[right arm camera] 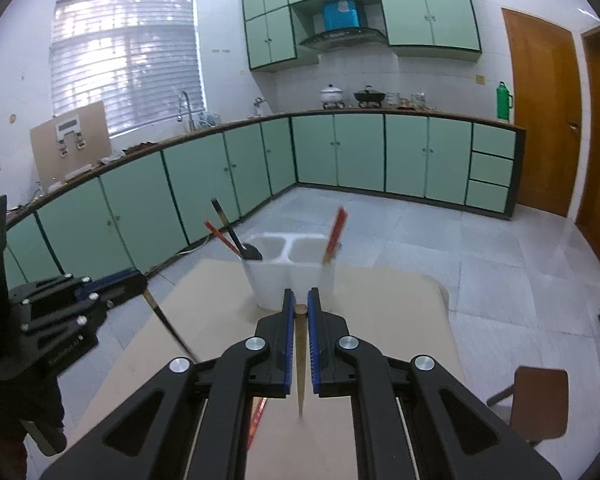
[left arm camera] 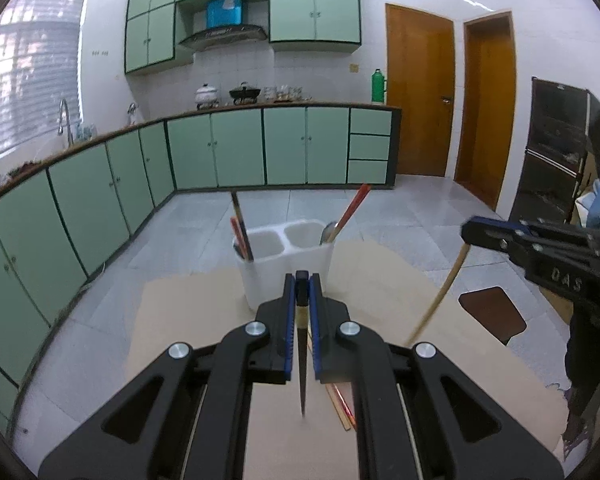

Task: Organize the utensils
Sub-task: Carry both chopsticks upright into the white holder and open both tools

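At twelve o'clock ahead of my left gripper (left arm camera: 302,280), clamped on a dark chopstick (left arm camera: 302,368) (tip hanging down), stands the white holder (left arm camera: 288,276); my right gripper (right arm camera: 299,304) pinches a bamboo chopstick (right arm camera: 300,364), seemingly equally near.

Green thermos (left arm camera: 377,86) on counter, white pot (right arm camera: 331,94), brown stool (right arm camera: 539,404), wooden door (left arm camera: 419,90)

Right hand-held gripper (right arm camera: 301,312) grips tan chopstick (right arm camera: 300,356) before white holder (right arm camera: 288,276).

Matt white plastic utensil holder (left arm camera: 284,256), matt tan tabletop (left arm camera: 188,312), wooden chopstick (right arm camera: 300,360), glossy floor tiles (right arm camera: 500,280)
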`<control>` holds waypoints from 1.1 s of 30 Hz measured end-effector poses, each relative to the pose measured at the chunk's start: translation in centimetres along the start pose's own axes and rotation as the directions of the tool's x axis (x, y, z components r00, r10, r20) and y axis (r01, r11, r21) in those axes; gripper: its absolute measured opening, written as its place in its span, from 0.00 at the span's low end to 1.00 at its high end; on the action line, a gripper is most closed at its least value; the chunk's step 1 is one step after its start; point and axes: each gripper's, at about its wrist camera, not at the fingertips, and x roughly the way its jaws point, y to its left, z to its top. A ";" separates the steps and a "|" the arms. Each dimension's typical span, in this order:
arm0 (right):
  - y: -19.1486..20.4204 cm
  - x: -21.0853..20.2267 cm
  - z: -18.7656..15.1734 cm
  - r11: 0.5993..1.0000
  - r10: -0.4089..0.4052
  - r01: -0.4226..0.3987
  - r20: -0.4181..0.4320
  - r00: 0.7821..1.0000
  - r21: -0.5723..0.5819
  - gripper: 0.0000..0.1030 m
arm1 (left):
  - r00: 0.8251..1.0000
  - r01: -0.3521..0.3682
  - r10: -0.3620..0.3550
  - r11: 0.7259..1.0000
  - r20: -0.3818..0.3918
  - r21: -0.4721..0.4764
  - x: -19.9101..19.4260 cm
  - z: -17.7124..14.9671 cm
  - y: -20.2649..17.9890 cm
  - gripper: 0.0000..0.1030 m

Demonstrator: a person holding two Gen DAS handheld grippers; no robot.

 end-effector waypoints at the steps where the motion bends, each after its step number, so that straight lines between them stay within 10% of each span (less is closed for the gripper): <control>1: 0.1 0.0 0.7 1.000 0.008 -0.008 0.004 1.000 -0.007 0.06 | 1.000 0.004 -0.004 1.000 0.007 0.010 -0.1 0.4 -0.2 0.06; 23: -1.5 3.1 15.4 0.999 0.033 -0.043 0.261 0.965 0.030 0.06 | 0.962 -0.023 0.014 0.999 0.273 0.028 2.9 12.5 0.2 0.06; 33: -2.3 11.0 15.6 0.999 -0.042 0.038 0.231 0.972 0.019 0.06 | 0.960 -0.068 0.074 0.997 0.271 -0.034 10.5 13.7 2.3 0.06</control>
